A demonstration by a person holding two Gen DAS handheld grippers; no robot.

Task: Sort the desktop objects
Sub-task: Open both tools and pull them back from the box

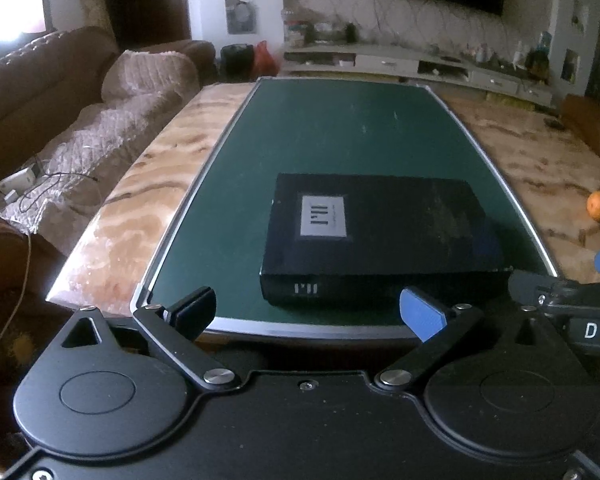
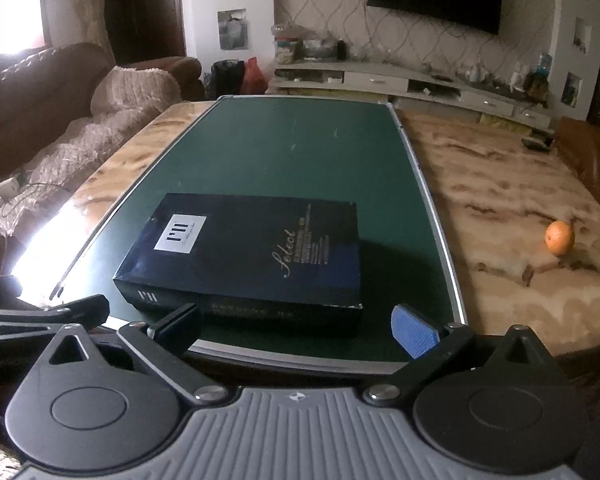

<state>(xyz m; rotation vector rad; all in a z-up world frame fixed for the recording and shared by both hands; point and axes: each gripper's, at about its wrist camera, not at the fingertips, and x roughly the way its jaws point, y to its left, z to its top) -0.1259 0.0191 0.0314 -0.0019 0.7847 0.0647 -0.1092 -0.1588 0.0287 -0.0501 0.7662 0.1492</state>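
Note:
A flat black box [image 1: 380, 236] with a white label lies on the green mat [image 1: 332, 136] near its front edge; the right wrist view shows the same black box [image 2: 248, 252] on the green mat [image 2: 296, 152]. My left gripper [image 1: 308, 312] stands open just in front of the box, holding nothing. Open too and holding nothing, my right gripper [image 2: 296, 330] hovers at the mat's front edge, close to the box's near side. An orange [image 1: 598, 206] rests on the marble table to the right, and the orange [image 2: 559, 237] sits well clear of the mat.
The marble table [image 2: 500, 200] carries the mat. A brown sofa with a quilted cover [image 1: 80, 120] runs along the left. A TV cabinet [image 2: 400, 80] stands beyond the far end. The other gripper's body [image 1: 572, 300] shows at the right edge of the left wrist view.

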